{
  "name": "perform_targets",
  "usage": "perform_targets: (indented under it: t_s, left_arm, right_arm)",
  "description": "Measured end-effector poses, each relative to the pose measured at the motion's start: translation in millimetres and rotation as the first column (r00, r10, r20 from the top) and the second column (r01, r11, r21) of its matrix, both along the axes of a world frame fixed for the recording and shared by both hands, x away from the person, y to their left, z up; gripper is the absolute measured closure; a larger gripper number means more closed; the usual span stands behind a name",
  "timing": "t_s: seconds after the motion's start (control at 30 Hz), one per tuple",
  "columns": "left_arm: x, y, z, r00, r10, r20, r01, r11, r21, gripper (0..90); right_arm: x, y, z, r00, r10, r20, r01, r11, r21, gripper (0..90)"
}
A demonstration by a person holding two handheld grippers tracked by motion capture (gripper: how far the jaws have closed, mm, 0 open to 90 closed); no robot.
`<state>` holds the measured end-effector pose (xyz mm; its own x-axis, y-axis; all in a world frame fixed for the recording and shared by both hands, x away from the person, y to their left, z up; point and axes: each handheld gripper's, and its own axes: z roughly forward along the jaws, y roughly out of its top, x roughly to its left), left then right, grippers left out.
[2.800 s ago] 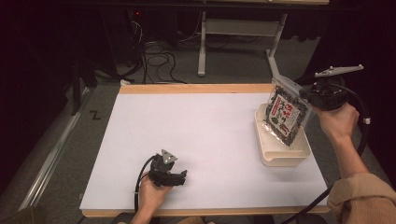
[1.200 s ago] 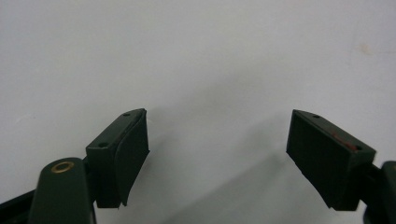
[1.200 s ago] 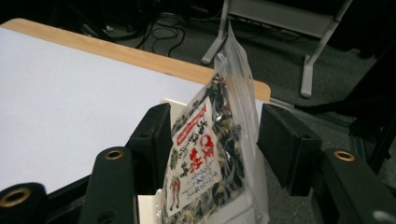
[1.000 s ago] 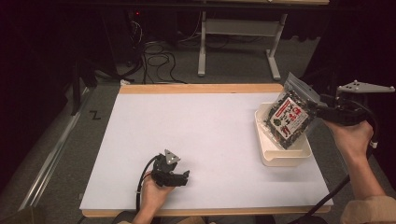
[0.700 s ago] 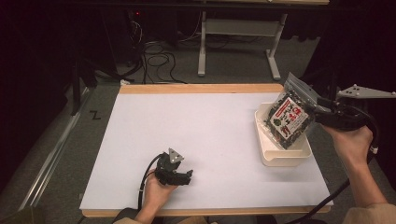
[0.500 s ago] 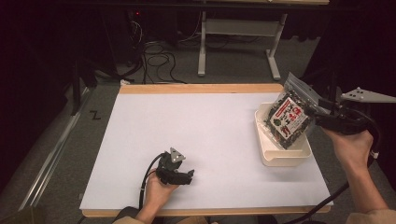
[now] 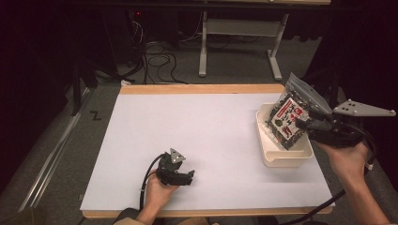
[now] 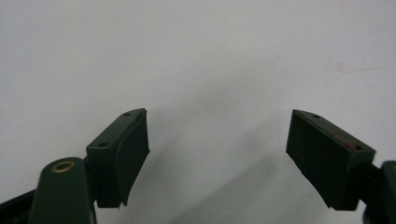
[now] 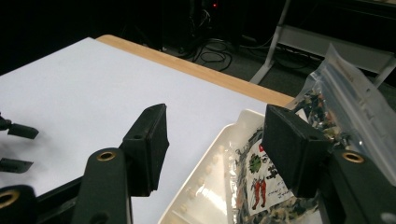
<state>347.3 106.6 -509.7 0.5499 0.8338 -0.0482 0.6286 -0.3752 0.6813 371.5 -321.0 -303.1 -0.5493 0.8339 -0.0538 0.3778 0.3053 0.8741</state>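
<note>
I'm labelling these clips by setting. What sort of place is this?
Likely a lab or workshop test bench, not a home: a bare white table with a wood edge, loose cables on grey carpet, a metal desk frame behind, and dark surroundings.

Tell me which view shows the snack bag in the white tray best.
The high view: the whole snack bag shows there, leaning upright in the white tray, label facing the camera. The right gripper view shows it close, but its right jaw hides part of the bag and the frame edge crops it. The left gripper view faces bare tabletop.
</note>
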Motion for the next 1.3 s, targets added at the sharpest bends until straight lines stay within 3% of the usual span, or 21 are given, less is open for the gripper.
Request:
perform_targets:
  t_s: [0.1,0.27,0.57,1.3]
  left_arm:
    - [-0.7,0.6,0.3,1.0000,0.005,0.004,-0.005,1.0000,-0.003,21.8]
    - [-0.2,0.7,-0.8,1.0000,0.004,-0.005,-0.004,1.0000,-0.001,21.8]
    - [-0.9,2.6,0.7,0.9998,0.015,0.010,-0.015,0.9999,-0.006,21.6]
    - [-1.7,1.8,0.7,0.9999,0.003,0.010,-0.003,0.9999,-0.010,21.8]
  right_arm:
    - [-2.1,0.0,-5.1,0.9999,0.015,0.002,-0.015,1.000,0.015,41.5]
    - [-7.6,3.0,-12.4,0.9994,0.033,0.007,-0.033,0.999,-0.010,41.2]
    - [-19.2,5.8,-24.2,0.9978,0.051,0.042,-0.053,0.998,0.033,45.9]
    - [-33.0,17.9,-48.2,0.9929,0.117,0.018,-0.118,0.990,0.072,46.0]
